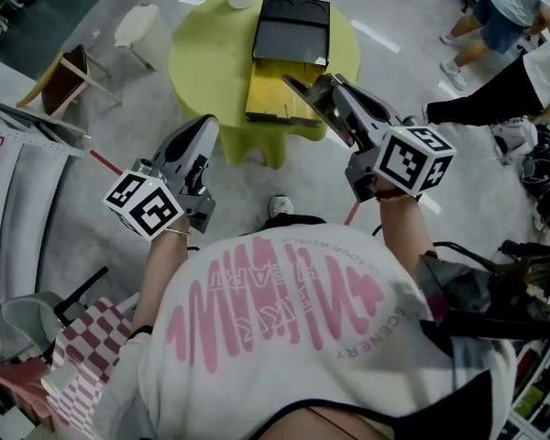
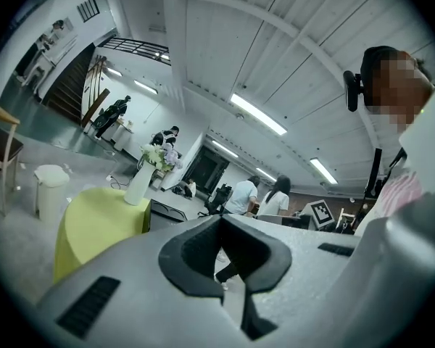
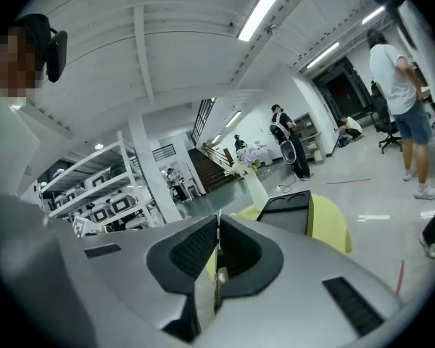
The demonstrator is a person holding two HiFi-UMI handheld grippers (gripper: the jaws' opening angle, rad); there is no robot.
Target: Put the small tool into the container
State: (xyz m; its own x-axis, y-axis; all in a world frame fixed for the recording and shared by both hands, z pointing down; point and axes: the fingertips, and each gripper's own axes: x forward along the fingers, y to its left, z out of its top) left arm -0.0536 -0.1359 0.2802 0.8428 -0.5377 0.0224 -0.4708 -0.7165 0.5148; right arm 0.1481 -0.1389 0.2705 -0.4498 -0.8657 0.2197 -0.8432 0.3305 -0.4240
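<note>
The container [image 1: 289,58] lies on the round yellow-green table [image 1: 202,53]; it is a flat case with a black lid lifted over a yellow tray. No small tool shows in any view. My left gripper [image 1: 202,128] is held up short of the table's near left edge, jaws together and empty. My right gripper [image 1: 298,85] hovers over the case's near edge, also shut with nothing seen between the pads. The left gripper view has that gripper [image 2: 221,220], the table [image 2: 94,223] and the case [image 2: 167,210]. The right gripper view has its gripper [image 3: 218,220] and the case [image 3: 286,212].
A white vase with flowers [image 2: 141,183] stands at the table's far side. A wooden chair [image 1: 69,76] and a white bin [image 1: 137,26] are left of the table. People [image 1: 518,7] stand at the far right. Shelving runs along the left.
</note>
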